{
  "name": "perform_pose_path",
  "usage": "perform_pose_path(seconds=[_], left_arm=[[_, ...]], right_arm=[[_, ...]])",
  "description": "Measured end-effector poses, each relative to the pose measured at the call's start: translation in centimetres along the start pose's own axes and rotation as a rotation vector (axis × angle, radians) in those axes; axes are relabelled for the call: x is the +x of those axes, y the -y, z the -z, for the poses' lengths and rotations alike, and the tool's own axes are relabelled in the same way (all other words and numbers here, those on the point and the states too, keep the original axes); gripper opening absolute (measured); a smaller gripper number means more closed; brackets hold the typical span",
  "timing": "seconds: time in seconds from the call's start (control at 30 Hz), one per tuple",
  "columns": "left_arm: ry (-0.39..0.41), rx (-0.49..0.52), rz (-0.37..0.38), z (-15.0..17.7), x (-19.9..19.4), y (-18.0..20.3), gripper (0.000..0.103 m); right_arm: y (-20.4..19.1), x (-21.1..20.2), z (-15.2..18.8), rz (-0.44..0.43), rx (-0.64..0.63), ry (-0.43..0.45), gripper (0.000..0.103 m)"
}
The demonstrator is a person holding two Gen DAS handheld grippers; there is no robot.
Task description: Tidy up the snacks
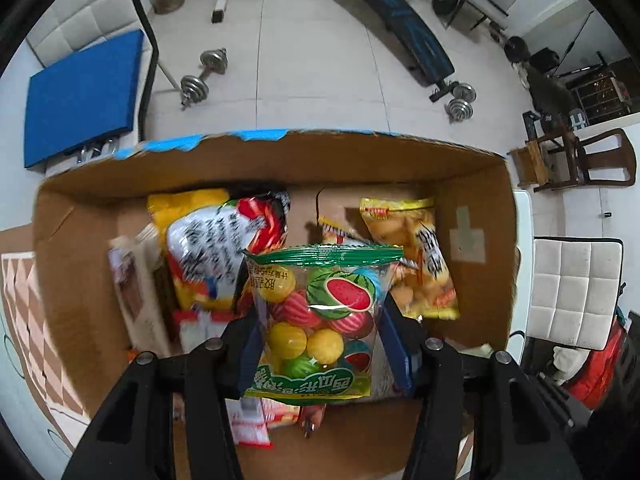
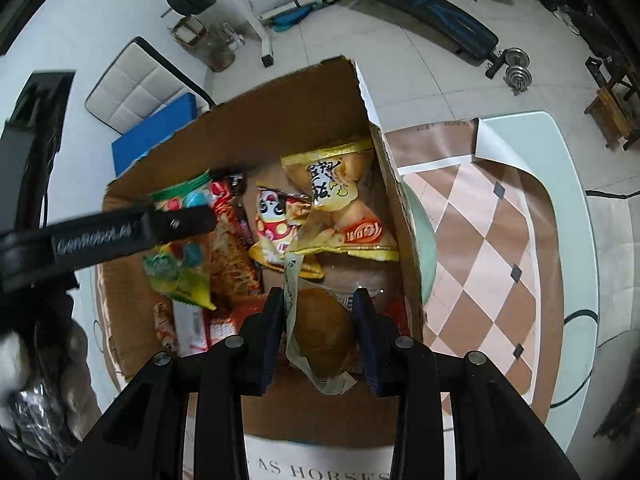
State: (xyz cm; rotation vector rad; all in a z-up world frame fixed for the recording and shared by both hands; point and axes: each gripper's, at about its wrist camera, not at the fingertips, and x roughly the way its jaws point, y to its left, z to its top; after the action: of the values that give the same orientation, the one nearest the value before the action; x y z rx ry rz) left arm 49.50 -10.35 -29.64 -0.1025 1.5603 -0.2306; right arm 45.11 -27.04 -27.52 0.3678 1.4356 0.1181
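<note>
I have the left claw [image 1: 320, 328] clamped on the watermelon candy bag [image 1: 320, 320] and the right claw [image 2: 320, 332] clamped on a brown bun packet [image 2: 322, 332] above the cardboard box [image 1: 280, 160], so next I judge each needs lowering into a gap inside the box.

A cardboard box [image 1: 276, 160] is sitting on the bench [image 2: 560, 184], holding snack packets. A candy bag [image 1: 320, 320] is hanging over the box's middle, a biscuit bag [image 1: 416, 256] is lying to its right, and a noodle packet [image 1: 204, 248] is lying to its left.

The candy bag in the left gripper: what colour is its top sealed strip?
Green, on the candy bag; the left wrist view shows it best.
</note>
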Motion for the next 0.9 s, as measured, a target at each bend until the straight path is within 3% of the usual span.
perform_pose_path(seconds=[0.23,0.3,0.37,0.4,0.43,0.77,0.9], left_arm=[[-0.086,0.025,-0.025,-2.3,2.5,0.9,0.051],[-0.102,0.01,-0.012,-2.4,2.9,0.8,0.053],[-0.094,0.001,-0.006,-2.7,3.0,0.8,0.071],[-0.09,0.0,0.002,-2.7,2.9,0.8,0.085],[-0.083,0.0,0.003,-2.7,2.7,0.8,0.089],[-0.012,-0.008,-0.015,-1.4,0.4,0.0,0.089],[0.033,-0.009,-0.04,0.5,-0.8,-1.1,0.089]], right_arm=[[0.5,2.4,-1.0,0.04,0.015,-0.046,0.039],[0.6,2.4,-1.2,0.058,0.019,-0.044,0.049],[0.6,2.6,-1.4,0.038,0.03,-0.051,0.057],[0.5,2.6,-1.5,0.034,0.029,-0.054,0.059],[0.2,2.5,-1.5,0.032,0.022,-0.052,0.063],[-1.4,2.0,-1.1,0.078,-0.019,-0.051,0.089],[-1.7,1.4,-0.4,0.099,-0.035,-0.043,0.091]])
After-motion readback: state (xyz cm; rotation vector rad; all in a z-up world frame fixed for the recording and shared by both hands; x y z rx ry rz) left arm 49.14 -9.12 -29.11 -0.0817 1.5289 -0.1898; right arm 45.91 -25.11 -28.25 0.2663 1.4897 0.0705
